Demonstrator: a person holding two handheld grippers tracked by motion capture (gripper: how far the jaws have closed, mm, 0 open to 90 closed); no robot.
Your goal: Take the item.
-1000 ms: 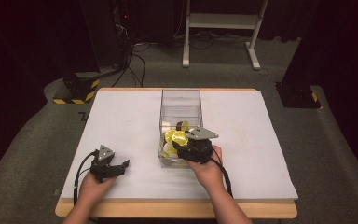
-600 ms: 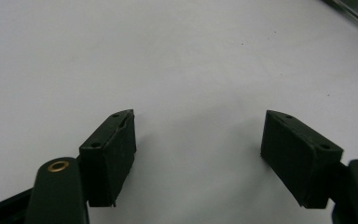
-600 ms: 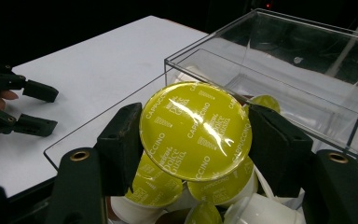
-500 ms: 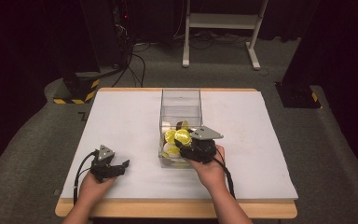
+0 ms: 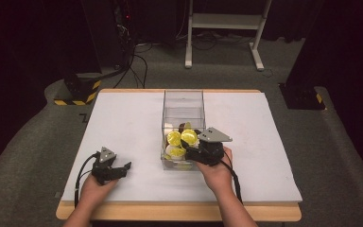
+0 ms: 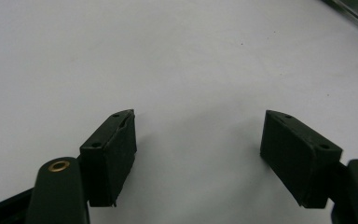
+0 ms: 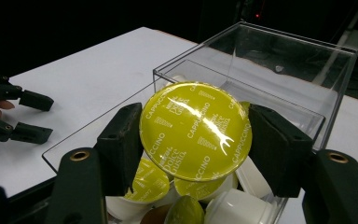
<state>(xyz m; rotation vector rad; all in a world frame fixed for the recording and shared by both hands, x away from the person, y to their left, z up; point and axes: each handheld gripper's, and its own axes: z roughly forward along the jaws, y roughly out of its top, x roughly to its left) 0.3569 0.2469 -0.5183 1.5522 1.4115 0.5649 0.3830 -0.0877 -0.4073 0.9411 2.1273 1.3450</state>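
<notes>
A clear plastic box point(image 5: 183, 101) stands mid-table, and its near end holds several coffee capsules point(image 7: 223, 205) with yellow lids and white cups. My right gripper point(image 5: 187, 143) is at the box's near right corner. It is shut on one yellow-lidded capsule point(image 7: 196, 130), marked Cappuccino, which hangs above the pile with its lid facing the camera. That held capsule point(image 5: 189, 136) sits just above the box rim. My left gripper point(image 5: 123, 169) rests low on the white table at the near left. It is open point(image 6: 198, 140) with nothing between its jaws.
The white tabletop point(image 5: 123, 123) spreads wide on both sides of the box. The far half of the box point(image 7: 279, 84) holds no capsules. Dark floor, cables and a white stand point(image 5: 227, 28) lie beyond the table. My left gripper point(image 7: 28, 116) also appears far off beside the box.
My right gripper has drifted slightly to the right with the yellow capsule in it. The left gripper has stayed put.
</notes>
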